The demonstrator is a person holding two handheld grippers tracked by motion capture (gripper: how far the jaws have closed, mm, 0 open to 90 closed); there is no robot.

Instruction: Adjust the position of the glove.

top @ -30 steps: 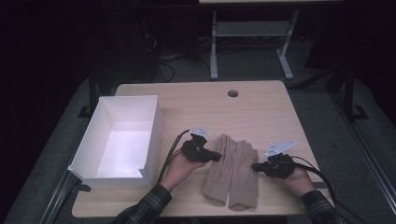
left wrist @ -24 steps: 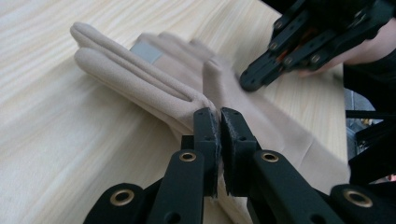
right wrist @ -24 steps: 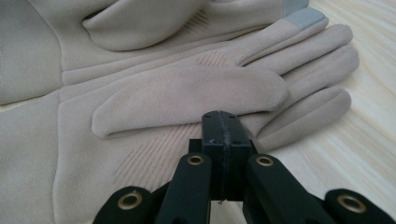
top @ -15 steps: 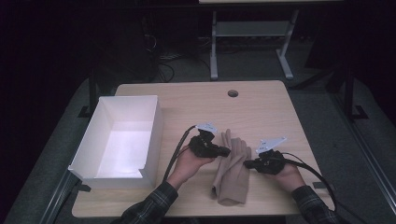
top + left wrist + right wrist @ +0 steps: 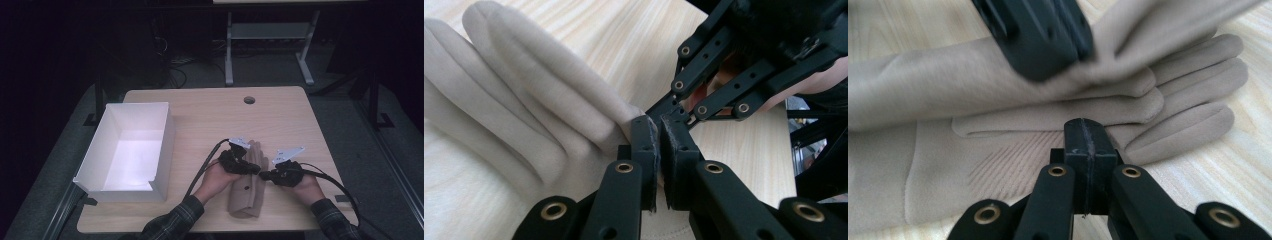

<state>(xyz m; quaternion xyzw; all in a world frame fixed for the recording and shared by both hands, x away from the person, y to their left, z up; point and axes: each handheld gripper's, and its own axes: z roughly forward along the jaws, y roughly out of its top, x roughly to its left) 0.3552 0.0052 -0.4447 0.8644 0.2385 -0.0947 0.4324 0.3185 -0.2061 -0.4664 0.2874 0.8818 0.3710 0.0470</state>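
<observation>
left gripper [image 5: 256, 170]: we're pinching the top glove [image 5: 248, 186] with clenched fingers | right gripper [image 5: 264, 175]: we're keeping fingers clenched at the gloves' edge | desk [image 5: 210, 115], box [image 5: 127, 150] sitting left

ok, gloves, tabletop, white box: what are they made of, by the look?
Gloves: soft matte beige knit or stretch fabric, probably; they crease, with fine ribbing on the palm. Tabletop: pale wood-grain, likely laminate; grain lines, smooth. White box: thin, flat, matte walls, cardboard or foam board, can't tell which.
</observation>
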